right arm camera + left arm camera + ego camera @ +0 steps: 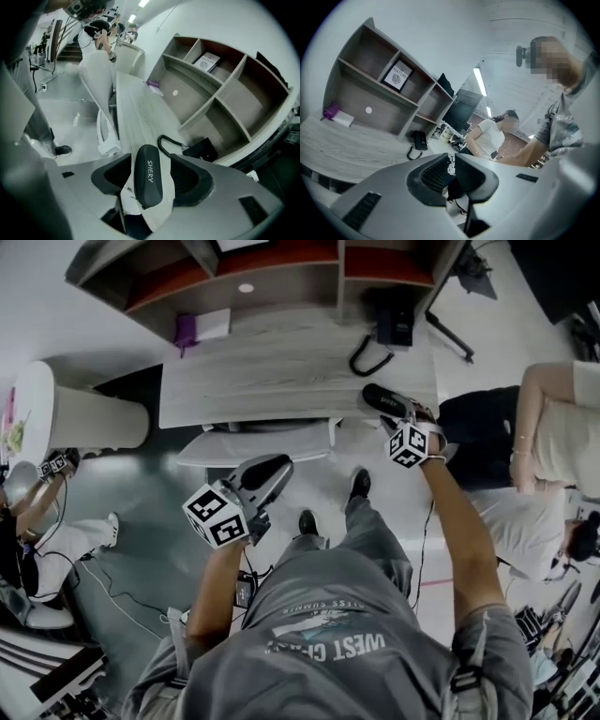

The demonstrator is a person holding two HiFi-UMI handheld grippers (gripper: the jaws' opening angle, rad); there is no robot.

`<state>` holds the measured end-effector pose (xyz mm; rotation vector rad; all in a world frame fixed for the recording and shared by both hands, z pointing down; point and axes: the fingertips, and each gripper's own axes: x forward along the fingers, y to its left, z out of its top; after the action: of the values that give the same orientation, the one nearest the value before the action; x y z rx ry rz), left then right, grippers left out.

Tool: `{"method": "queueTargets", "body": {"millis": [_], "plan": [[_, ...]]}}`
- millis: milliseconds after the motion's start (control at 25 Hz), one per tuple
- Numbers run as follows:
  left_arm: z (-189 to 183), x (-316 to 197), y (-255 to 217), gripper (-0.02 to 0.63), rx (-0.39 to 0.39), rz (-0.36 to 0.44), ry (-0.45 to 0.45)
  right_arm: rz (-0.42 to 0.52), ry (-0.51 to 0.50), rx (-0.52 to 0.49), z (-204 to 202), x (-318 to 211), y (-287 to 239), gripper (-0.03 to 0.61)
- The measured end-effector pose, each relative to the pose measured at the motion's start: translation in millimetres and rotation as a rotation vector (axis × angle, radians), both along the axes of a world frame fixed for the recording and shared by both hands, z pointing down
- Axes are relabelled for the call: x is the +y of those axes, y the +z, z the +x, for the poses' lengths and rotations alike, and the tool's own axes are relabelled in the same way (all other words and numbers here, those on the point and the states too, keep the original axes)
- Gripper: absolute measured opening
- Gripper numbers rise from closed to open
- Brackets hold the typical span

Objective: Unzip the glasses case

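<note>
The black glasses case [386,401] lies zipped shut near the front right corner of the grey wooden desk [281,371]. In the right gripper view the case [148,174], lettered in white, lies lengthwise between my right gripper's [150,161] open jaws. A little desk shows between the case and the right pad [187,178]. From above, my right gripper [398,418] hangs just in front of the case and tilts down at it. My left gripper [272,470] is held over the floor in front of the desk. Its jaws [452,164] stand together with nothing between them.
A black telephone [394,326] with a coiled cord sits behind the case. A purple item and a white box [202,327] lie at the desk's back left, under a shelf unit [244,277]. A white chair [253,444] is tucked below the desk. A seated person [553,427] is at the right.
</note>
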<state>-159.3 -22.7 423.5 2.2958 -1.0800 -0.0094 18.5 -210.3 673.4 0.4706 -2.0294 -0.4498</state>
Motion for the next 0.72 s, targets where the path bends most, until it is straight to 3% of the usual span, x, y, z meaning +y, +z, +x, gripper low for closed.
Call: {"method": "queueTargets", "body": {"millis": [160,560,720], "plan": [[-10.3,13.2,-18.3,0.031,0.003,0.046,0.01,0.011,0.087,-0.182,-18.8,20.2,-64.6,0.241],[-24.5,30.4,-64.4,0.031,-0.003,0.169,0.025,-0.115,0.272,-0.753,-52.6,102.8,-265.1,0.009],[-27.8,34.4,-86.1,0.029,-0.053,0.258,0.025,-0.155,0.292,-0.893,-47.8,137.2,-331.8,0.009]]}}
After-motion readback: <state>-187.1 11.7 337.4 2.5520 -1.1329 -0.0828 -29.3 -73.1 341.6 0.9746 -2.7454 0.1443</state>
